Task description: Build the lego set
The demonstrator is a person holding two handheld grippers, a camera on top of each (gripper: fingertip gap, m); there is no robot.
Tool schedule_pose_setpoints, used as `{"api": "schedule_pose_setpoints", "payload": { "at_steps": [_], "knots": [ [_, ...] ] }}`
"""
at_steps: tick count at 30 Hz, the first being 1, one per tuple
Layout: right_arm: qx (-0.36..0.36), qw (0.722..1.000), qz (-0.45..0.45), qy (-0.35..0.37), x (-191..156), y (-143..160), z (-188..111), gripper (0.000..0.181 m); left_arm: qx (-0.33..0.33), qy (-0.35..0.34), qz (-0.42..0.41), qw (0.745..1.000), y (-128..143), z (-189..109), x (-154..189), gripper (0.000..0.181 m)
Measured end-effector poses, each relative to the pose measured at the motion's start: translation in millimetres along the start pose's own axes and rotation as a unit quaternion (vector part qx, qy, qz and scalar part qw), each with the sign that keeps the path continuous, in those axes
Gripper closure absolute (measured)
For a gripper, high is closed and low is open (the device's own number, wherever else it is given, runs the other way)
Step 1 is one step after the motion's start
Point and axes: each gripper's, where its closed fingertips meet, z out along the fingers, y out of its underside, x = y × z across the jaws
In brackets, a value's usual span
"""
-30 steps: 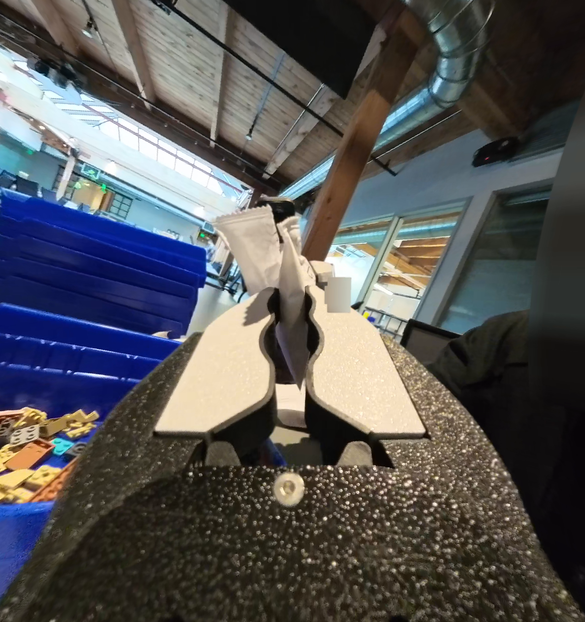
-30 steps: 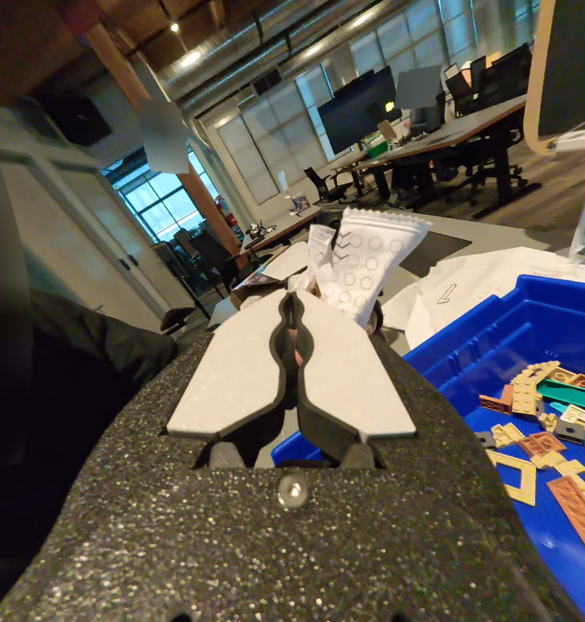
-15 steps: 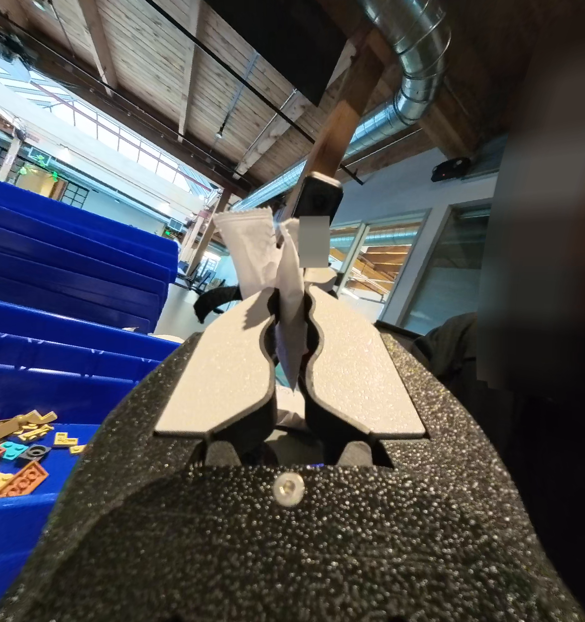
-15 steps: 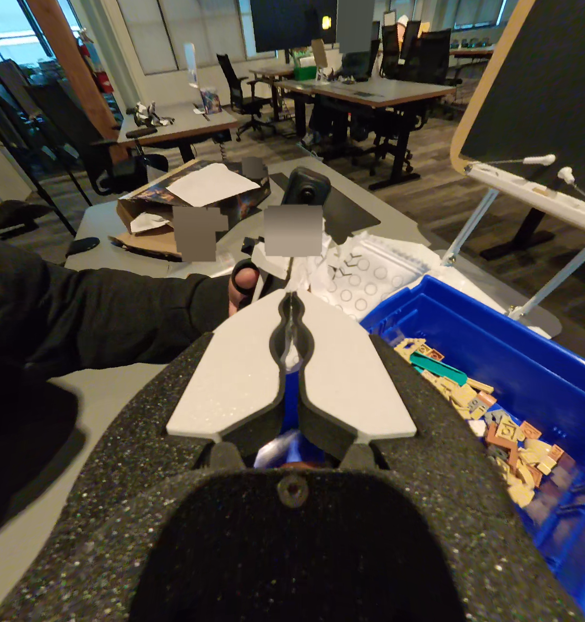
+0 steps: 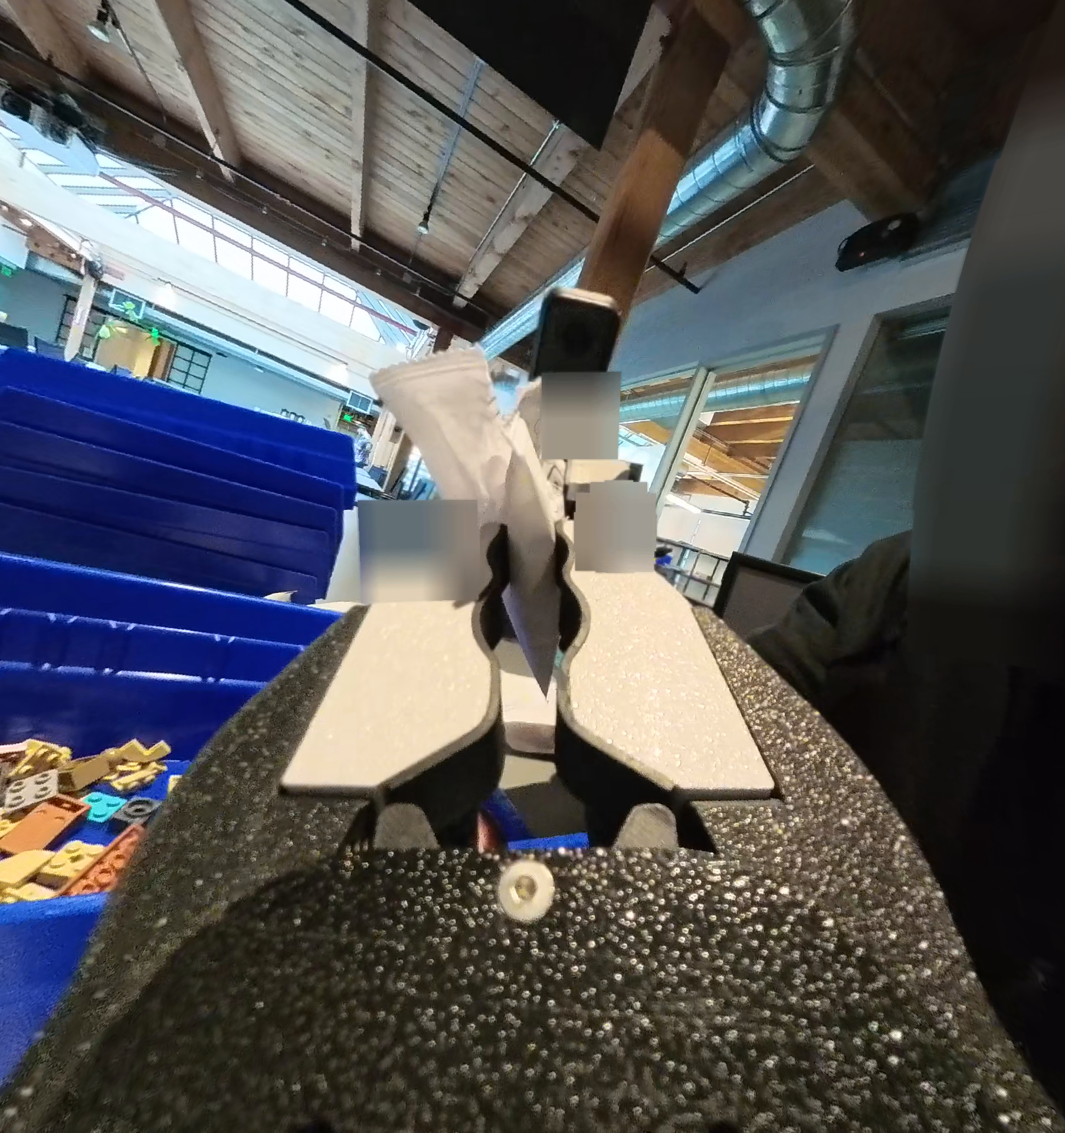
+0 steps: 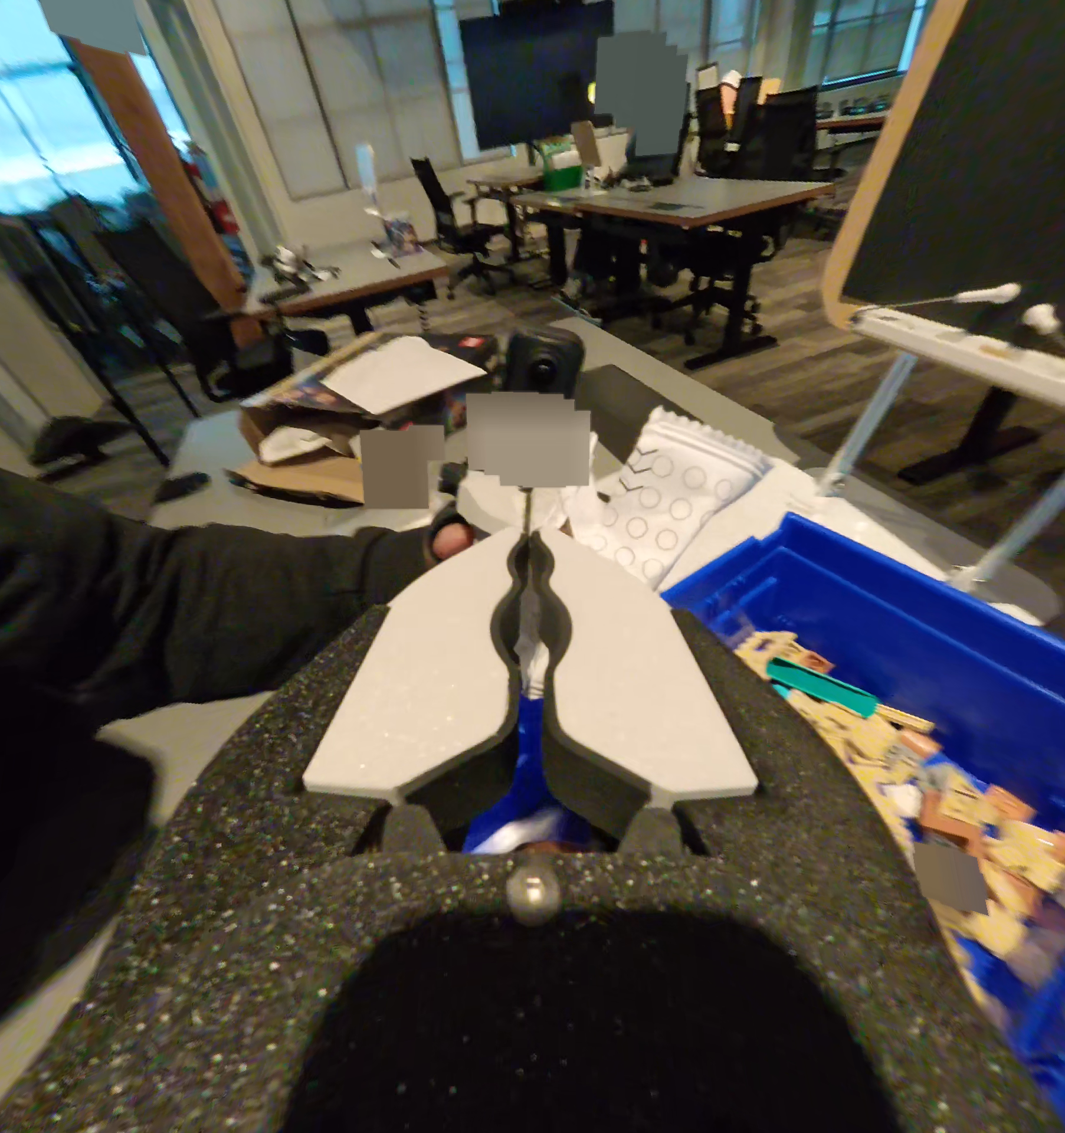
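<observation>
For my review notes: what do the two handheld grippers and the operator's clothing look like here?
Both the left gripper and the right gripper look alike: a rough, speckled black body, a silver screw at its centre, and two flat light-grey jaws with wavy black-edged inner sides. No cables or markings show. In the right wrist view the person wears a black sleeve.

Bag (image 6: 671,509): you see white paper printed with grey circles and chevrons.
Bin (image 6: 922,619): you see solid blue, lower right.
Bricks (image 6: 873,754): your pile is tan, brown, one teal.
Sleeve (image 6: 168,588): yours, black, left.
</observation>
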Motion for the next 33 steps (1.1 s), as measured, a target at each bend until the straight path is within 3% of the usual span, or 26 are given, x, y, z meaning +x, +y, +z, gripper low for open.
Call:
{"api": "schedule_pose_setpoints", "payload": {
  "at_steps": [5, 12, 19, 26, 33],
  "knots": [
    [-0.038, 0.994, -0.088, 0.061, 5.4, 4.6, 1.3, 0.181, -0.004, -0.015, 0.009, 1.000, 1.8, -2.1, -5.4, 0.168],
    [0.011, 0.999, -0.028, -0.045, -14.3, -0.2, 0.4, 0.181, -0.007, -0.009, 0.020, 1.000, 3.4, 3.2, -0.4, 0.168],
    [-0.046, 0.992, -0.113, 0.041, 1.8, 8.0, -2.5, 0.181, -0.010, -0.007, 0.004, 1.000, 5.9, 0.6, -2.9, 0.168],
    [0.009, 0.997, -0.070, -0.024, -14.2, -0.2, 2.0, 0.179, -0.013, -0.006, 0.007, 1.000, 6.7, 3.7, -1.3, 0.168],
    [-0.048, 0.987, -0.149, 0.047, -3.4, 5.2, -1.2, 0.181, -0.011, -0.009, 0.008, 1.000, 6.5, 0.4, -3.3, 0.168]
  ]
}}
